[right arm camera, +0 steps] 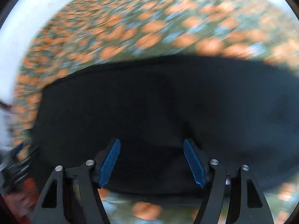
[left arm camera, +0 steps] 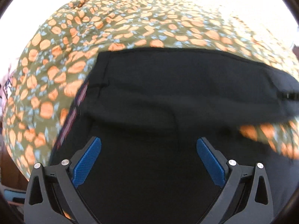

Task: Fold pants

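Pants (left arm camera: 168, 97): black, lying spread on the floral cover (left arm camera: 78, 43); striped band showing along one edge.
Left claw (left arm camera: 149, 145): hanging over the black fabric, jaws standing wide apart, gripping nothing.
Right claw (right arm camera: 150, 147): jaws parted above the pants, nothing between them; view blurred.

Black pants (left arm camera: 168, 93) lie spread over an olive sheet (left arm camera: 93, 28) printed with orange blobs; the left gripper (left arm camera: 149, 160) hangs above them, blue pads (left arm camera: 86, 164) wide apart, nothing between
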Tool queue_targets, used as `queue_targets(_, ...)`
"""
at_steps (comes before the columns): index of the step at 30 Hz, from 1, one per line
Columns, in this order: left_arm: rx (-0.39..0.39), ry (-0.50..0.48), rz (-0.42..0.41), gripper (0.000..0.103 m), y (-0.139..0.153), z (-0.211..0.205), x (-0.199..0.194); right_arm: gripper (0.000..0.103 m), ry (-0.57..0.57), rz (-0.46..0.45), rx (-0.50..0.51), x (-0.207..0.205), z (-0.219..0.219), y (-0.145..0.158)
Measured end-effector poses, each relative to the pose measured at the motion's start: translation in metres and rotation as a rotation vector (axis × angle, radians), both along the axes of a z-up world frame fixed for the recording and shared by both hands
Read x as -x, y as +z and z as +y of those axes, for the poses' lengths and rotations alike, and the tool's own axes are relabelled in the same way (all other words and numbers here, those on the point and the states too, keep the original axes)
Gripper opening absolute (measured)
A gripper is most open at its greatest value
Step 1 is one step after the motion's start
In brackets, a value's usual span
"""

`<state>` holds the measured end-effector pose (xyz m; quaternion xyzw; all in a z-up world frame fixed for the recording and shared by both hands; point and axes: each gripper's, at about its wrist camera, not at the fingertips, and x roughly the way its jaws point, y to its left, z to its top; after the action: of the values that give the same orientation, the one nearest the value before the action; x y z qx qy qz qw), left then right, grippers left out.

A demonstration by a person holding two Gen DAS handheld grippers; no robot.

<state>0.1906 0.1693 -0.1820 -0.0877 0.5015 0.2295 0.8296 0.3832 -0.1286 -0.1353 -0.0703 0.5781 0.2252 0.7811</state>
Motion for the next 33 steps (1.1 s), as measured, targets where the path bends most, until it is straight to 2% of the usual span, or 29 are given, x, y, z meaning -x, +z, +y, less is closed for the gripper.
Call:
queue_targets(1,0.019,-0.016,-0.002,0.102,-0.001,-0.008,0.009,0.074,0.011,-0.001,-0.037,0.006,-0.005,0.011)
queue_targets(3,0.069,-0.064,0.009,0.102,-0.008,-0.032,0.024,0.079,0.042,0.056,-0.152,0.042,-0.022,0.035)
queue_targets(6,0.143,-0.175,0.053,0.102,-0.027,-0.072,0.038,0.082,0.091,0.162,-0.257,0.103,-0.046,0.044)
queue_targets(9,0.031,-0.271,0.091,0.102,-0.034,-0.106,0.044,0.082,0.066,0.275,-0.312,0.167,-0.093,0.031)
queue_targets(10,0.013,-0.294,0.096,0.102,-0.032,-0.113,0.046,0.082,0.027,0.293,-0.311,0.181,-0.113,0.022)
queue_targets(11,0.005,-0.302,0.101,0.102,-0.03,-0.116,0.047,0.082,-0.05,0.304,-0.288,0.194,-0.151,0.014)
queue_targets(13,0.01,-0.294,0.106,0.102,-0.027,-0.114,0.05,0.082,-0.183,0.286,-0.266,0.208,-0.209,0.006)
queue_targets(15,0.009,-0.261,0.104,0.102,-0.023,-0.105,0.053,0.081,-0.397,0.216,-0.223,0.219,-0.3,0.01)
queue_targets(16,0.006,-0.247,0.101,0.102,-0.021,-0.101,0.056,0.081,-0.465,0.191,-0.19,0.219,-0.327,0.012)
queue_targets(17,0.005,-0.231,0.096,0.102,-0.019,-0.096,0.055,0.081,-0.559,0.155,-0.129,0.221,-0.368,0.016)
queue_targets(19,-0.005,-0.186,0.08,0.102,-0.012,-0.082,0.049,0.081,-0.701,0.129,0.003,0.223,-0.423,0.02)
queue_targets(20,-0.012,-0.162,0.068,0.102,-0.007,-0.075,0.045,0.082,-0.77,0.131,0.024,0.223,-0.446,0.026)
queue_targets(21,-0.024,-0.123,0.047,0.102,0.001,-0.064,0.038,0.082,-0.791,0.135,0.014,0.219,-0.457,0.033)
queue_targets(22,-0.031,-0.096,0.03,0.102,0.006,-0.056,0.033,0.082,-0.776,0.126,-0.003,0.214,-0.455,0.043)
queue_targets(25,-0.058,0.014,-0.052,0.102,0.021,-0.023,0.01,0.082,-0.613,0.08,-0.06,0.181,-0.401,0.076)
queue_targets(28,-0.113,0.148,-0.086,0.102,0.015,0.019,-0.011,0.081,-0.399,0.048,-0.183,0.128,-0.286,0.099)
queue_targets(29,-0.116,0.18,-0.091,0.102,0.01,0.032,-0.009,0.081,-0.346,0.036,-0.215,0.124,-0.255,0.102)
queue_targets(31,-0.098,0.253,-0.092,0.102,-0.005,0.054,-0.006,0.081,-0.214,-0.008,-0.29,0.093,-0.193,0.107)
queue_targets(33,-0.069,0.297,-0.081,0.102,-0.023,0.073,0.0,0.081,-0.135,-0.039,-0.332,0.061,-0.144,0.097)
